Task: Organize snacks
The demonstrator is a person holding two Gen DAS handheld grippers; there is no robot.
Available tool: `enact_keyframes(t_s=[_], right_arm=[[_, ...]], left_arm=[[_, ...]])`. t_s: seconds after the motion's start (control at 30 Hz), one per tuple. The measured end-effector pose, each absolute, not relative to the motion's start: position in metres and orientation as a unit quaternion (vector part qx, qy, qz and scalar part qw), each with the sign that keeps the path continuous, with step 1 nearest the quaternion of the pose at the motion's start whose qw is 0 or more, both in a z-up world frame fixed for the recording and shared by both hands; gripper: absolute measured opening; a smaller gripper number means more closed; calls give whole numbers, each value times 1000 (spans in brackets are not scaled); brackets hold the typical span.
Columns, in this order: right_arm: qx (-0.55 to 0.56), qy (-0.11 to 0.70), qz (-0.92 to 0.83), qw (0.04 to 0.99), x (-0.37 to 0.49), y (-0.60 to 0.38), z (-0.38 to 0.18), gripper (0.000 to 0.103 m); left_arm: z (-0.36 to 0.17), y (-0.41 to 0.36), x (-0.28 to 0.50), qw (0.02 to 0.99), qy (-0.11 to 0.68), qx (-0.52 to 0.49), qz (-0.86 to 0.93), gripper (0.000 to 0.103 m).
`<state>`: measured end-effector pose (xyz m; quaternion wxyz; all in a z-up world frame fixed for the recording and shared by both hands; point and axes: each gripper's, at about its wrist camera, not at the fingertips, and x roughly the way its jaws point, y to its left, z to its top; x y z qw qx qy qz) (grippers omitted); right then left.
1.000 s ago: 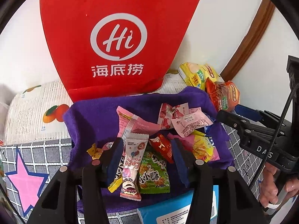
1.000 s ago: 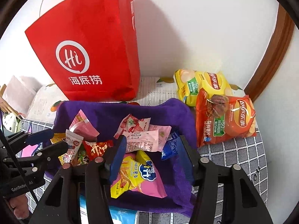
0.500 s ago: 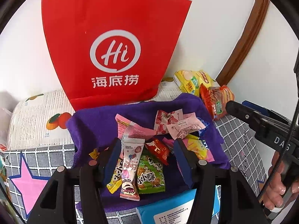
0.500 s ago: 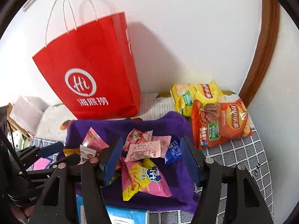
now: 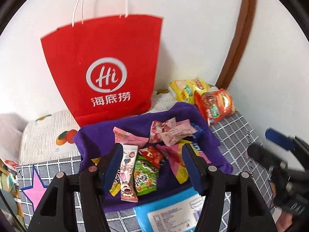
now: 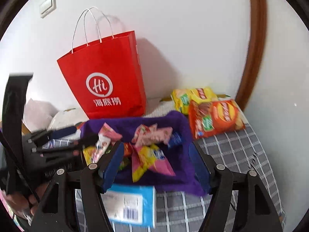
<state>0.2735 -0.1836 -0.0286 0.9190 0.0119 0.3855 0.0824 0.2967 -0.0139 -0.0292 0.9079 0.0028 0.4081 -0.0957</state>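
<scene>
jaws: left gripper (image 5: 152, 164), right gripper (image 6: 156, 164) opening, empty; white snack packet (image 5: 127, 172) long axis pointing away

A room in a home, most likely a bedroom or living corner. A plain white wall (image 6: 193, 29) carries a household light switch (image 6: 47, 5), and a curved brown wooden trim (image 6: 253, 48) runs up the right side. The surface below is covered in soft furnishings: a grey checked cloth (image 6: 241, 154) with a pink star (image 5: 37, 188), and a white quilted cover printed with oranges (image 5: 48, 135). A red paper shopping bag (image 5: 108, 67) leans against the wall beside crisp packets (image 6: 214, 118).
</scene>
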Motion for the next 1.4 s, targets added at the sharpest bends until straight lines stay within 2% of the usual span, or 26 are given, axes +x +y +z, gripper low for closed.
enact_keyframes(t_s=[0.1, 0.23, 0.3, 0.43, 0.53, 0.63, 0.8, 0.87, 1.4], right_arm=[[16, 388, 72, 919, 249, -192, -27, 70], [23, 381, 53, 923, 216, -197, -23, 84], [25, 381, 50, 923, 201, -198, -23, 86], [35, 398, 52, 915, 173, -201, -30, 86], [39, 398, 45, 915, 155, -205, -35, 97], [29, 395, 34, 918, 132, -206, -38, 99], [12, 389, 33, 920, 100, -205, -38, 100], [5, 385, 33, 922, 88, -204, -35, 100], [8, 348, 38, 937, 29, -206, -16, 101]], left_arm=[[-17, -17, 277, 909, 404, 2, -99, 61], [-2, -17, 241, 918, 385, 7, -95, 65], [3, -16, 221, 922, 376, 10, -94, 65], [6, -13, 183, 929, 360, 2, -90, 74], [3, -11, 158, 931, 356, -1, -85, 75], [-1, -14, 134, 933, 353, -1, -75, 85], [-1, -19, 98, 938, 344, 5, -50, 90], [0, -20, 83, 940, 339, 4, -44, 97], [11, -5, 21, 949, 314, -5, -6, 97]])
